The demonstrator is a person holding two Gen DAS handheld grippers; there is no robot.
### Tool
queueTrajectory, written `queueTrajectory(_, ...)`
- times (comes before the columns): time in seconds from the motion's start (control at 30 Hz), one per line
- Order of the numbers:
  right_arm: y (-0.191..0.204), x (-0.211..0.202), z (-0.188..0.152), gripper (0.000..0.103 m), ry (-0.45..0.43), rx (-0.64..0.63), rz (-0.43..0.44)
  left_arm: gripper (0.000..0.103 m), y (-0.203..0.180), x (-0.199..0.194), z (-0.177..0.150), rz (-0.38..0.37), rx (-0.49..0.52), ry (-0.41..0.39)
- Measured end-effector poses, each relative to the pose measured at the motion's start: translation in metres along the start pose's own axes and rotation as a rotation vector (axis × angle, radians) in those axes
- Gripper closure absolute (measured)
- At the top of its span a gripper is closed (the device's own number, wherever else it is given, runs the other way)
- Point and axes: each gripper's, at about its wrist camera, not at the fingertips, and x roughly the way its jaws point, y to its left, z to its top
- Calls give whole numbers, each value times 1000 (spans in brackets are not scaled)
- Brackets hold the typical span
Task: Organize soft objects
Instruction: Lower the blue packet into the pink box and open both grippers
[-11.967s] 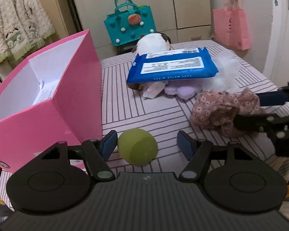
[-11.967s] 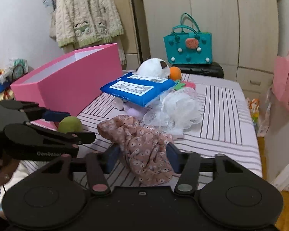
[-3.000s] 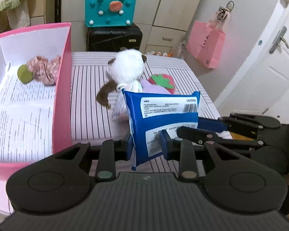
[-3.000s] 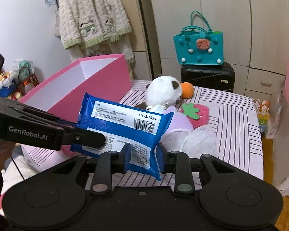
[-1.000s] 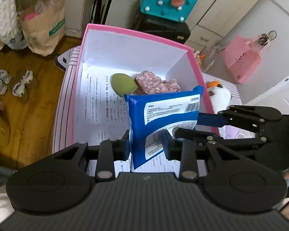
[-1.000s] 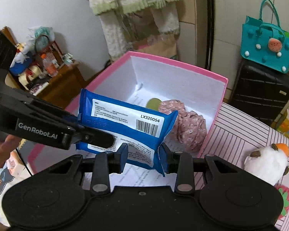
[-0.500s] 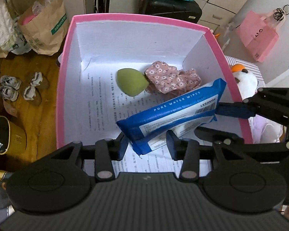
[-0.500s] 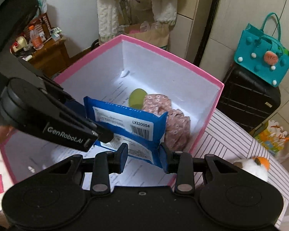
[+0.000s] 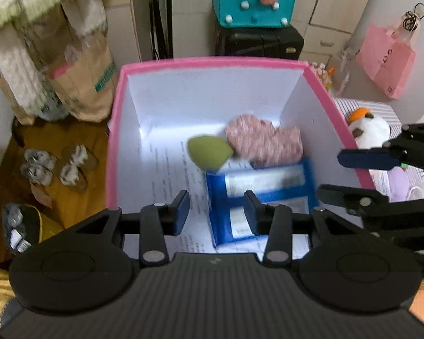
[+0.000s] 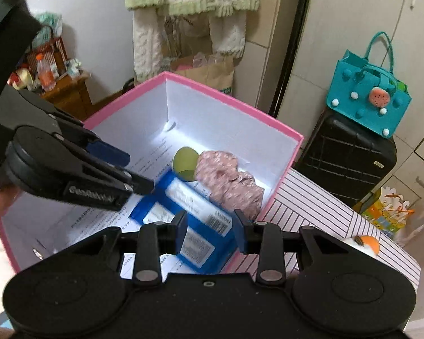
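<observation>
A: Where are the wipes (image 9: pixel 258 195)?

B: Inside the pink box (image 9: pixel 114 130), lying on its printed paper floor near the right wall, blurred in both views. The green ball (image 9: pixel 209 152) and floral cloth (image 9: pixel 264 141) sit just behind them, touching each other.

A: And the left gripper (image 9: pixel 217 208)?

B: Above the box, fingers spread apart, nothing between them; the wipes lie below its right finger.

A: The right gripper (image 10: pixel 210 230)?

B: Also spread wide and holding nothing, poised over the box's near corner with the wipes beneath it.

A: Anything outside the box?

B: A white plush (image 9: pixel 371 130) on the striped table (image 10: pixel 319 212), beside the box.
</observation>
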Motion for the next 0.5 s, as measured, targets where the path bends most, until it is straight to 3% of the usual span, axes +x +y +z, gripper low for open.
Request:
queueTrajectory(0.13, -5, -13, -8, 63, -28, 33, 50, 59, 2, -18, -4, 31, 4, -54)
queueTrajectory(0.5, 9, -68, -22, 63, -84, 20, 160, 50, -12, -75, -32, 59, 78, -73)
